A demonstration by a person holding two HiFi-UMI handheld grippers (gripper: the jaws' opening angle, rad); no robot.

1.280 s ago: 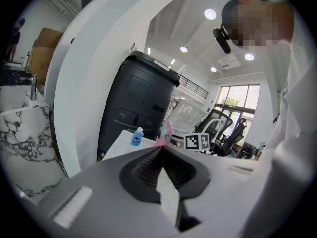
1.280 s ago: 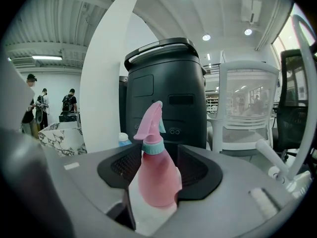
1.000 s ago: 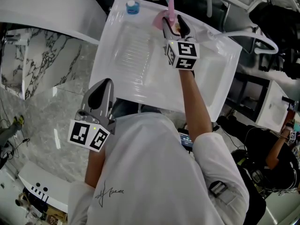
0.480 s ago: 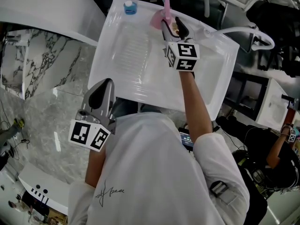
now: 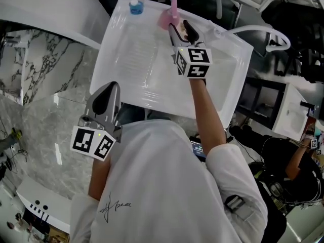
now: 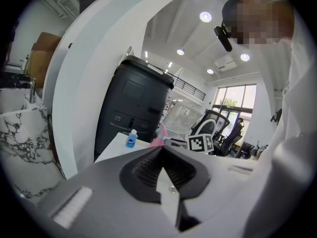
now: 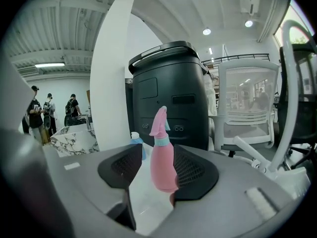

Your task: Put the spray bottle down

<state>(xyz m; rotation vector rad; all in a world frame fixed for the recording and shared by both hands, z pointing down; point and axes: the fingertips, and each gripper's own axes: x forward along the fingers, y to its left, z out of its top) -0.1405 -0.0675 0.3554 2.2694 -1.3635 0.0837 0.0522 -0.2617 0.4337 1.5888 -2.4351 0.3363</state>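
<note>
Cursive script on shirt, seemingly illegible

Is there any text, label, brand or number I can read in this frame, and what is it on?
No text reads clearly here.
Shirt: dark handwritten-style script, not legible.
Small blue bottle: label too small to read.
Pink spray bottle: no print visible.
Left gripper and right gripper: cubes show square marker patterns, no letters or digits.

Between right gripper jaws: pink plastic spray bottle, gap at left pad. Ahead-left: small blue bottle. Behind: bare white tabletop.
</note>
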